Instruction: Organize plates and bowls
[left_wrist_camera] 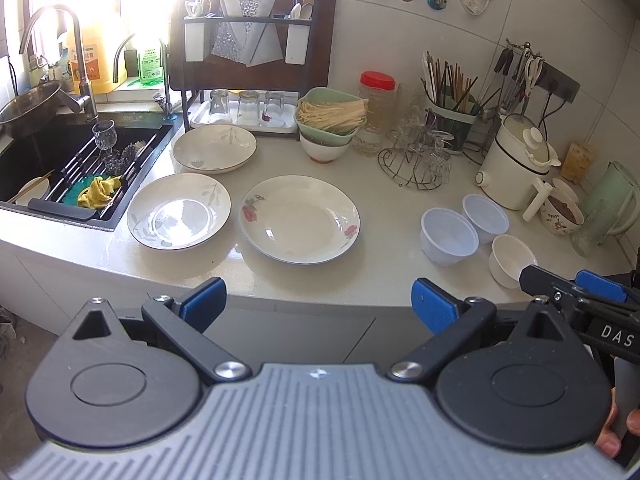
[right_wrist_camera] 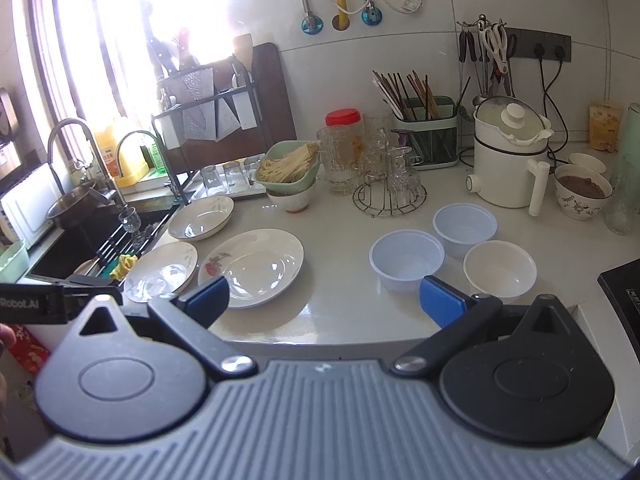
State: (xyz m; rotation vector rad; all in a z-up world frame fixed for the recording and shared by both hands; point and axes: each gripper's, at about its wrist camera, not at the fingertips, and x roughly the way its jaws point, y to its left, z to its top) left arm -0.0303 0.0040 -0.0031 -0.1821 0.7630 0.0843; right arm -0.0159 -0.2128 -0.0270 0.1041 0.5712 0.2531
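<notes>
Three plates lie apart on the counter: a rose-patterned plate (left_wrist_camera: 299,218) (right_wrist_camera: 252,266) in the middle, a grey-leaf plate (left_wrist_camera: 179,211) (right_wrist_camera: 161,271) left of it by the sink, and a leaf plate (left_wrist_camera: 214,147) (right_wrist_camera: 201,218) behind. To the right stand two translucent plastic bowls (left_wrist_camera: 449,236) (right_wrist_camera: 406,261), (left_wrist_camera: 485,212) (right_wrist_camera: 465,229) and a small white bowl (left_wrist_camera: 512,260) (right_wrist_camera: 500,269). My left gripper (left_wrist_camera: 319,305) is open and empty, held before the counter edge below the rose plate. My right gripper (right_wrist_camera: 325,300) is open and empty, near the front edge.
A sink (left_wrist_camera: 60,160) with a rack and yellow cloth is at left. A green bowl of noodles (left_wrist_camera: 330,118) sits stacked on a white bowl. A wire glass stand (left_wrist_camera: 416,160), white electric pot (left_wrist_camera: 516,160), chopstick holder (left_wrist_camera: 452,108) and a filled patterned bowl (right_wrist_camera: 582,192) crowd the back.
</notes>
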